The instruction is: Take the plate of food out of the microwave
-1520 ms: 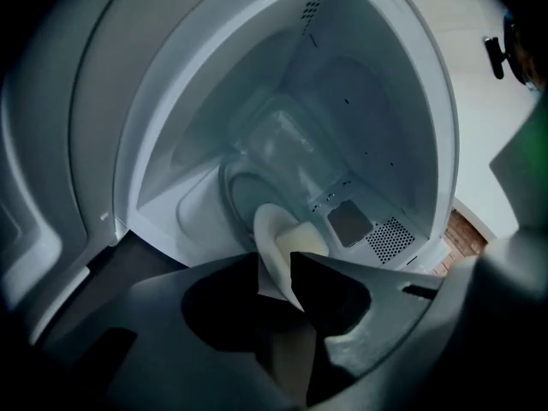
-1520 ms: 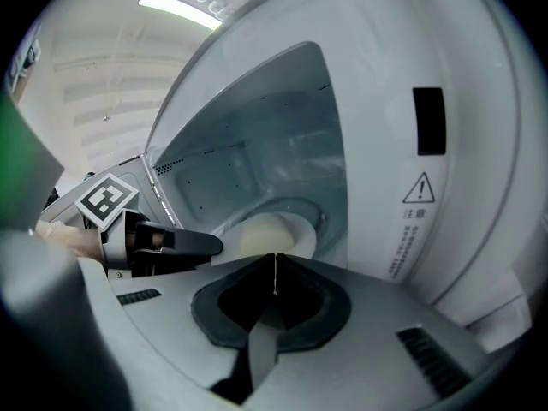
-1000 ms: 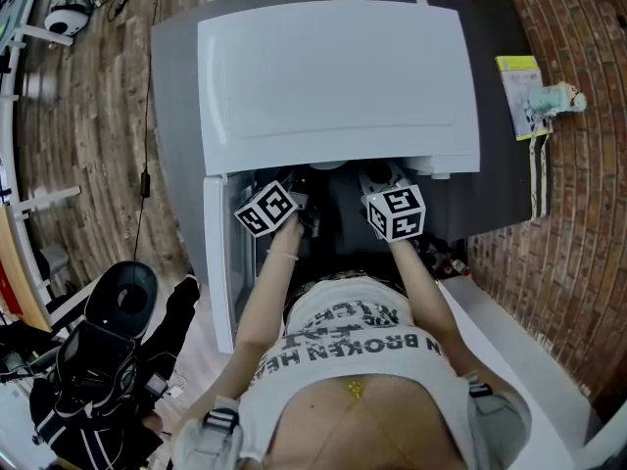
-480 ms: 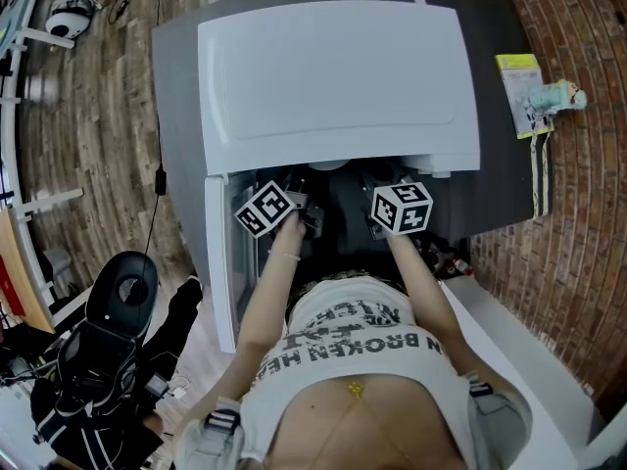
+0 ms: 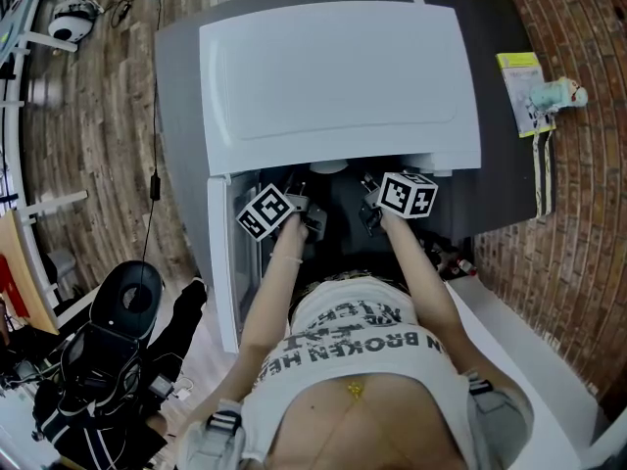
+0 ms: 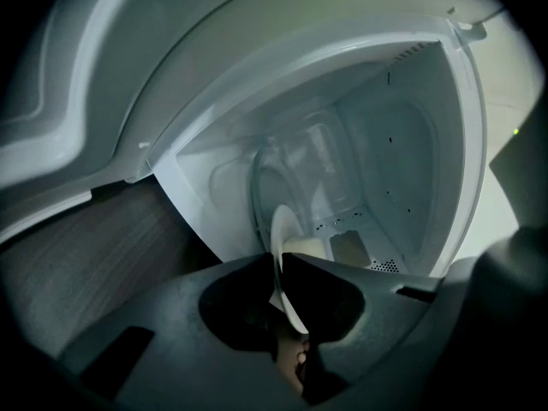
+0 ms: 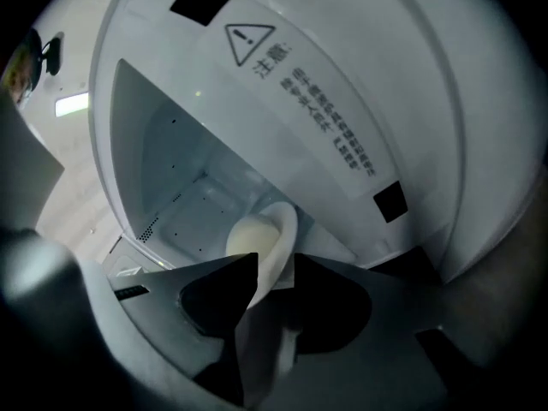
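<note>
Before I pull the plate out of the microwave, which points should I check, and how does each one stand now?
1. Microwave door open: ok, it is swung aside.
2. Left hand-held gripper on the plate: ok, its jaws are closed on it.
3. Right hand-held gripper grip: not ok; its jaws have just been opening, and the plate lies between them, apparently unclamped.
4. Food on the plate: ok, a pale lump sits on it.
5. Plate level: cannot tell.
</note>
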Available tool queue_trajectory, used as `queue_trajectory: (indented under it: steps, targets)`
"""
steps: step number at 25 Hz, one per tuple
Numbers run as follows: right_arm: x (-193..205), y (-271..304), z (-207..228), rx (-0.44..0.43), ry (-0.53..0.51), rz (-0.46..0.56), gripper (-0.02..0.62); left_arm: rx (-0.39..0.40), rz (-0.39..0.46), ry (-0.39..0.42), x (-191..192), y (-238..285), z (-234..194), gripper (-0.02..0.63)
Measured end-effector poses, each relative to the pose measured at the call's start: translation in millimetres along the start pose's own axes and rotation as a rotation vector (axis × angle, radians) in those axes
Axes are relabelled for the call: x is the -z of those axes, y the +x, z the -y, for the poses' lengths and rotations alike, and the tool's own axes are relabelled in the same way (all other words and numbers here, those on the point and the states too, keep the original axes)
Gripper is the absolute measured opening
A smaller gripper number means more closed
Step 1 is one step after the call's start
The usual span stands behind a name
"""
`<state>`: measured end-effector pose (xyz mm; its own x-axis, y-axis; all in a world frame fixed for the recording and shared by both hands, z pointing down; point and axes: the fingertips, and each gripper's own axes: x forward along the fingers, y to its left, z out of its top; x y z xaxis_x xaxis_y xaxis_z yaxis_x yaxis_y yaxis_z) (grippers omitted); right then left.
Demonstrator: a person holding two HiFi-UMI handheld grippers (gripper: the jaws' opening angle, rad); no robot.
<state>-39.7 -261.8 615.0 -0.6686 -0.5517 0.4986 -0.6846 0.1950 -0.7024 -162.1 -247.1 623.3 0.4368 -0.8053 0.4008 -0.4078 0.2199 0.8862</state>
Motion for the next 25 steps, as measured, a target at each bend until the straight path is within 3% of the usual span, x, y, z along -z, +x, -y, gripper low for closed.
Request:
queue_trajectory:
  steps: [7,10,11,25]
  targets:
    - [-5,9,-3,-0.084,0.141,0.026,0.124,-0.002,0.008,-0.011,-1,-2,0,0.038]
    - [-4,11,1,-0.079,0.182,0.030,0.080,-0.005,0.016,-0.006,-3,-3,0,0.037]
    - [-3,11,2,-0.073,0.189,0.033,0.053,-0.005,0.016,-0.005,-3,-3,0,0.037]
    - [-3,-6,3,-0.064,0.201,0.049,0.044,0.018,0.021,0.001,10,-11,7,0.038]
